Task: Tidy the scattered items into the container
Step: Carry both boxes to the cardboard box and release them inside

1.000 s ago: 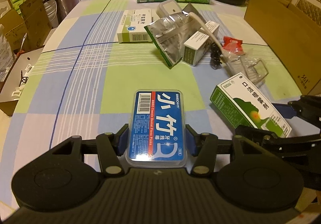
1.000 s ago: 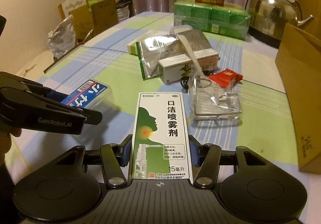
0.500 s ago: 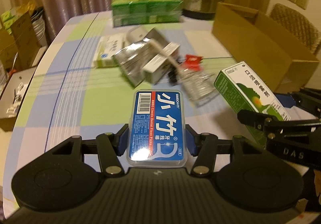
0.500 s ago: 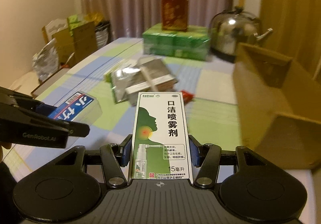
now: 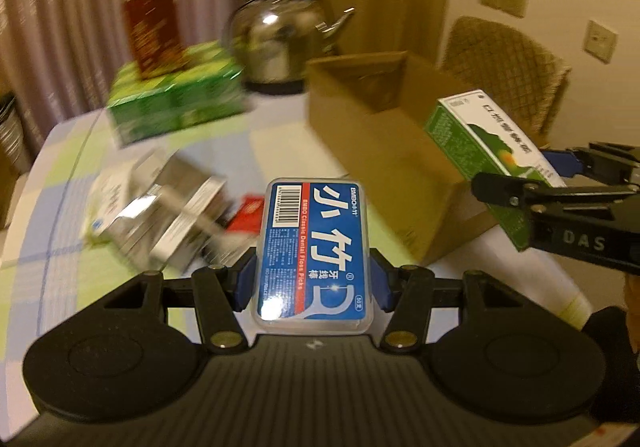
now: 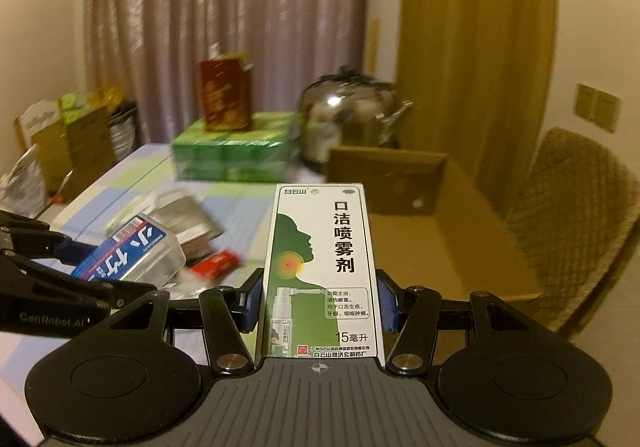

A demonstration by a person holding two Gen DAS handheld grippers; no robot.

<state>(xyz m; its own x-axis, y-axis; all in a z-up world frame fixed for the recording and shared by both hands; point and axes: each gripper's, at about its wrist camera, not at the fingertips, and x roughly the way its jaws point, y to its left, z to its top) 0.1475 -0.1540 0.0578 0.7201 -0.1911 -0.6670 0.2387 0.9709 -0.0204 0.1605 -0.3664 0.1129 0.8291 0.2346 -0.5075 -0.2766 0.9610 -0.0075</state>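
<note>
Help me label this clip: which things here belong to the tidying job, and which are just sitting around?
Part of the job:
- blue floss pick case, held by the left gripper
- green spray box, held by the right gripper
- cardboard box, the container
- foil packs and red packet, not yet collected

Just lying about:
- steel kettle
- green cartons and red box
- wicker chair

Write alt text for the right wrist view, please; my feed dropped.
The right claw is shut on an upright green-and-white spray box, raised near the open cardboard box. At left, the left claw holds a blue floss pick case above the blurred, cluttered table.
</note>
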